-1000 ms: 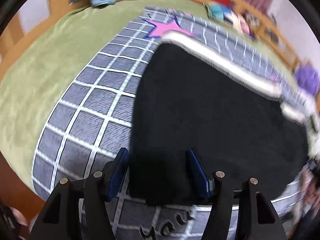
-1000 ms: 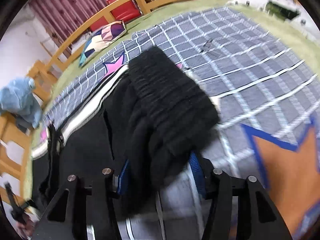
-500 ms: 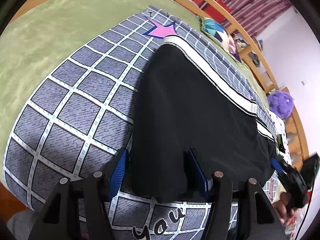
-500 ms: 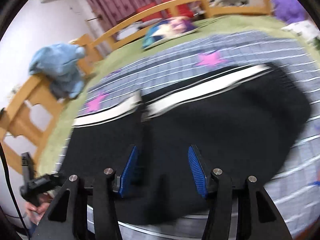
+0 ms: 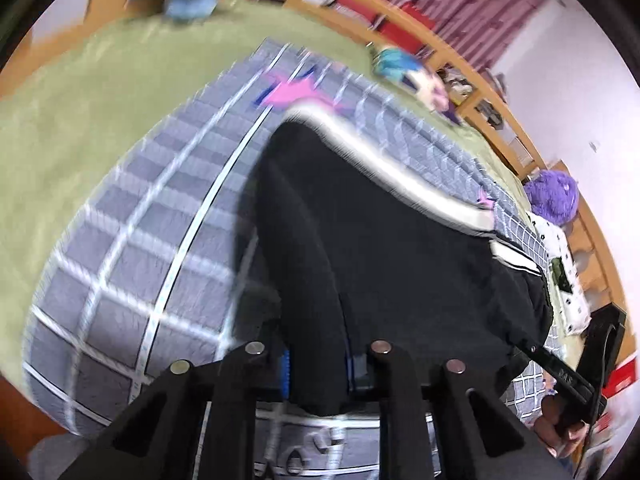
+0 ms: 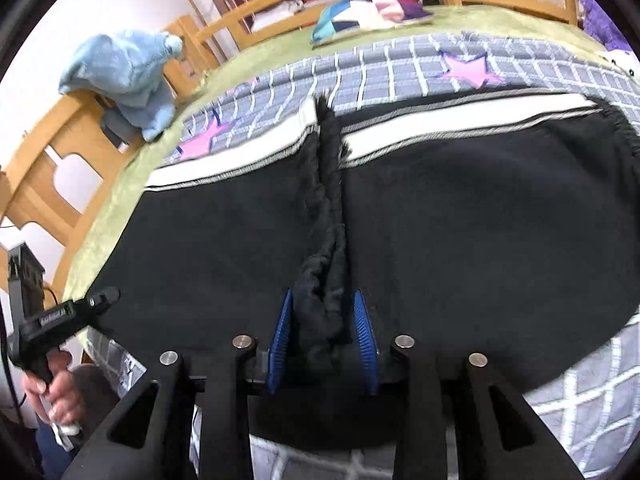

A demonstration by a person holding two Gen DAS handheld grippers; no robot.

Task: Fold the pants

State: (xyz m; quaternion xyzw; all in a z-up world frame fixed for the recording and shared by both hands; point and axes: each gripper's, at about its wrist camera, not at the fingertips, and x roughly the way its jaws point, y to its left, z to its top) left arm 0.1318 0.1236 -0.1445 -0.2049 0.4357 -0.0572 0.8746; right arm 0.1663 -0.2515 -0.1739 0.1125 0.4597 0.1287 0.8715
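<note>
From the left wrist view, the left gripper [image 5: 316, 364] has its jaws closing on a gathered edge of the black pants [image 5: 384, 248], the cloth rising in a tented ridge straight ahead of the fingers; the pinch looks taken at the near hem so that this end can be lifted and carried over. Beyond the fingertips the pants lie flat on the checked blanket [image 5: 132, 264], their white side stripe [image 5: 400, 168] along the far edge, and off to the right the person's other hand [image 5: 560, 428] holds the second tool. From the right wrist view, the right gripper [image 6: 322, 340] is also closing, its blue pads [image 6: 280, 332] pressing either side of a bunched ridge of black fabric that runs away from the fingers up the middle of the garment. That ridge seems to be where one folded end meets the rest, a sensible place to grip for the next fold. To the left, the left hand [image 6: 52, 384] holds its own handle near the bed's edge.
</note>
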